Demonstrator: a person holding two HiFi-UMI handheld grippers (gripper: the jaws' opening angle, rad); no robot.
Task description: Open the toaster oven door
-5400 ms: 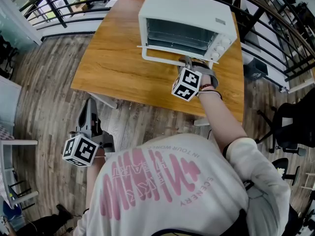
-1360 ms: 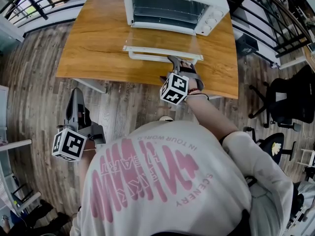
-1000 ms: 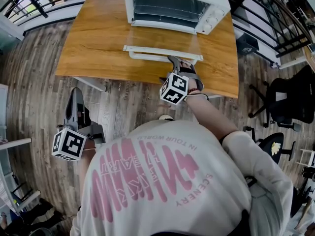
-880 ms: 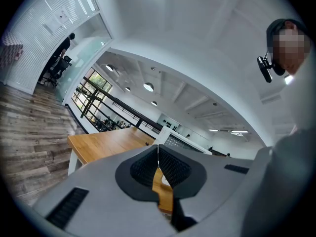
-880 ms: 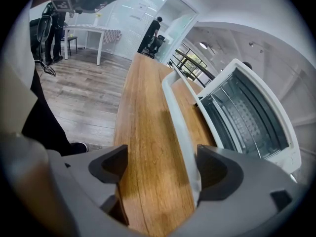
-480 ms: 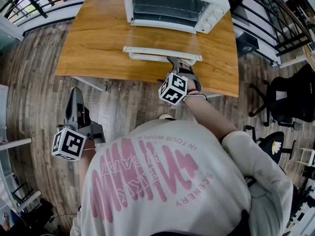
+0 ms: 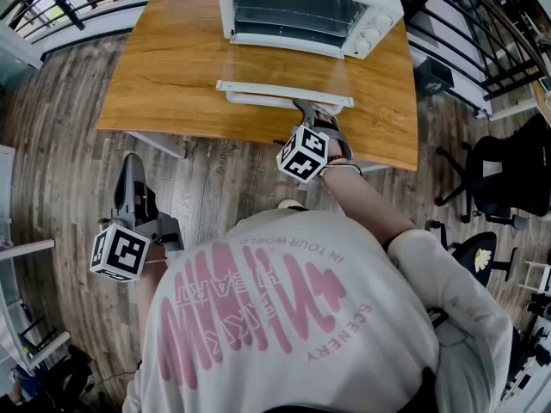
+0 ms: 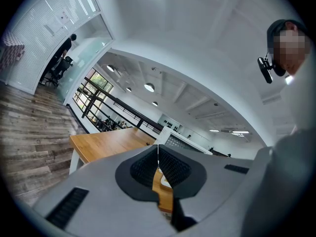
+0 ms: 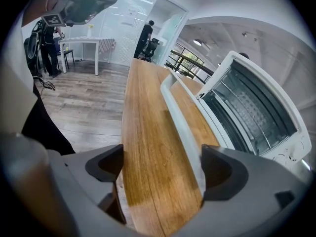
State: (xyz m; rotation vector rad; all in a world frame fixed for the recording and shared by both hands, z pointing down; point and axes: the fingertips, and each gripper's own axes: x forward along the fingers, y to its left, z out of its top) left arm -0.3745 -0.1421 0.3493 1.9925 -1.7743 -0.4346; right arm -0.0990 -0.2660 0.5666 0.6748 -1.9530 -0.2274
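Observation:
A white toaster oven (image 7: pixel 310 7) stands at the far side of the wooden table (image 7: pixel 172 67). Its glass door (image 7: pixel 288 67) lies flat open, with the white handle bar (image 7: pixel 284 90) nearest me. My right gripper (image 7: pixel 314 110) sits at the right end of that bar. In the right gripper view the handle (image 9: pixel 180 117) runs just inside the right pad (image 9: pixel 217 169), and the jaws are opening with the pads not pressing on it. My left gripper (image 7: pixel 135 166) hangs low at my left side over the floor, its pads (image 8: pixel 170 167) shut together on nothing.
Black railings run behind and to the right of the table. A black office chair (image 7: pixel 508 179) stands on the wood floor at the right. In the right gripper view a white table (image 9: pixel 94 46) and standing people show far off.
The oven door has swung down from closed to flat open. Over the last second the right gripper has drawn back slightly from the handle. The left gripper has stayed put.

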